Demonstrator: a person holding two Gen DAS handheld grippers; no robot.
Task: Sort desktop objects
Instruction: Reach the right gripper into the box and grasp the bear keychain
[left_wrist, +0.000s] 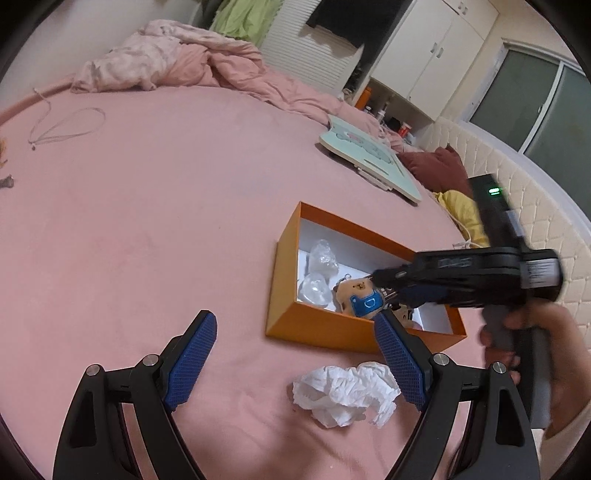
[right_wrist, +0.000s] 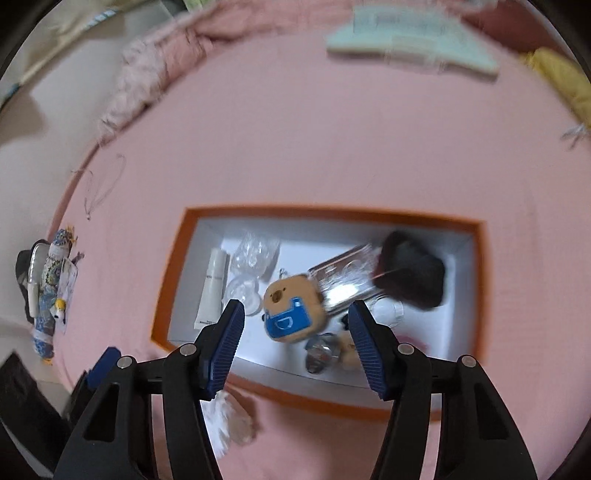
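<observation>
Over the orange box (right_wrist: 168, 295), which sits on the pink bed (left_wrist: 166, 203), the right gripper (right_wrist: 295, 317) hangs with its jaws spread wide and nothing between them; the plush bear in blue overalls (right_wrist: 291, 310) lies directly below on the white floor of the box, apart from both pads as far as the blurred view lets one judge. Much of the sorting looks done: the box already holds a white tube (right_wrist: 212, 291) along its left wall, some clear plastic pieces (right_wrist: 251, 258), a shiny flat packet (right_wrist: 343, 280), a dark pouch (right_wrist: 413, 273) toward the right end, and a few small items near the front wall that are too blurred to name. The left gripper (left_wrist: 295, 358) waits low over the bed, its jaws also open and empty, with a crumpled white tissue (left_wrist: 343, 391) lying on the sheet just in front of it and just outside the near wall of the box. That tissue seems the most obvious thing left to deal with. Farther off on the bed lie a thin cord (left_wrist: 66, 127), a pale green board (left_wrist: 369, 158) and, in the right view, a bundle of patterned blue cloth (right_wrist: 51, 280) at the left edge; whether these belong to the task I cannot tell.
</observation>
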